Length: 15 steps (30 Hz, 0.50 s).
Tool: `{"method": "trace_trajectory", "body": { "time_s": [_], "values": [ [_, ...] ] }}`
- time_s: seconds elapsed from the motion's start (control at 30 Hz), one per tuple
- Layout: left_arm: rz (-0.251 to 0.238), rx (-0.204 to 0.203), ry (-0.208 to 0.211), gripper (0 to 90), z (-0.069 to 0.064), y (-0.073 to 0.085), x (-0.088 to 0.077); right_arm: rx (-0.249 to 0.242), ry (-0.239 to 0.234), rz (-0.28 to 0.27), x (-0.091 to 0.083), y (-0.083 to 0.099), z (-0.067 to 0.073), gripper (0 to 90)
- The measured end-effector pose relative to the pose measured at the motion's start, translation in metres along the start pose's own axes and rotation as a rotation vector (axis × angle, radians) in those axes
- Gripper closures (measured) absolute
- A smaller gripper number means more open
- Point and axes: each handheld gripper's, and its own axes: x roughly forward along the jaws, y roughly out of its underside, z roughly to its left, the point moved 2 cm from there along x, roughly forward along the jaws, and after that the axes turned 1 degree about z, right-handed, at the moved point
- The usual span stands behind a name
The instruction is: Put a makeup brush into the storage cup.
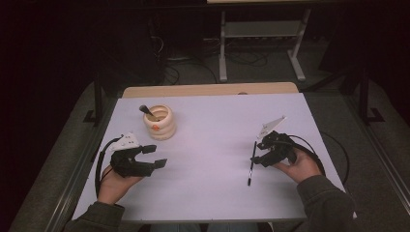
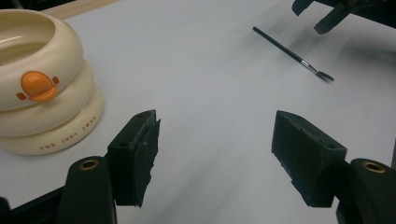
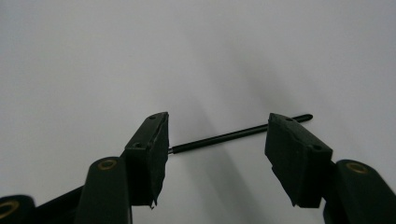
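High view, from the left: my left gripper (image 1: pixel 155 155) rests low over the white surface (image 1: pixel 208 145), its 2 jaws spread wide with nothing between them. Just beyond it stands the cream ringed pot (image 1: pixel 160 122) with 1 dark brush (image 1: pixel 145 110) leaning inside. Further right, a thin black brush (image 1: pixel 252 163) lies flat on the surface, and my right gripper (image 1: pixel 258 153) sits over its upper half. Right gripper view has that brush's handle (image 3: pixel 219 136) crossing the gap between the parted jaws, neither pad pressing on it.
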Motion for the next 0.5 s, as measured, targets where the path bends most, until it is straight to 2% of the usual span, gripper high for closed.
{"method": "trace_trajectory", "body": {
  "time_s": [0.13, 0.3, 0.4, 0.5],
  "values": [
    [0.001, 0.005, 0.0, 31.3, 0.0005, 0.0004, -0.001, 0.052, -0.019, -0.006, 0.004, 0.0017, 0.0015, 38.8],
    [-0.001, 0.002, 0.006, 31.3, -0.0008, 0.0001, 0.0004, 0.061, -0.013, 0.006, 0.0056, 0.0015, 0.0039, 38.8],
    [0.006, 0.012, 0.009, 31.3, -0.0024, -0.0002, 0.0017, 0.069, -0.009, -0.009, 0.0034, 0.0015, 0.0037, 38.8],
    [0.005, 0.008, 0.01, 31.3, -0.0032, -0.0011, 0.0033, 0.102, -0.011, -0.012, 0.0031, 0.0015, 0.0044, 39.1]
  ]
}}
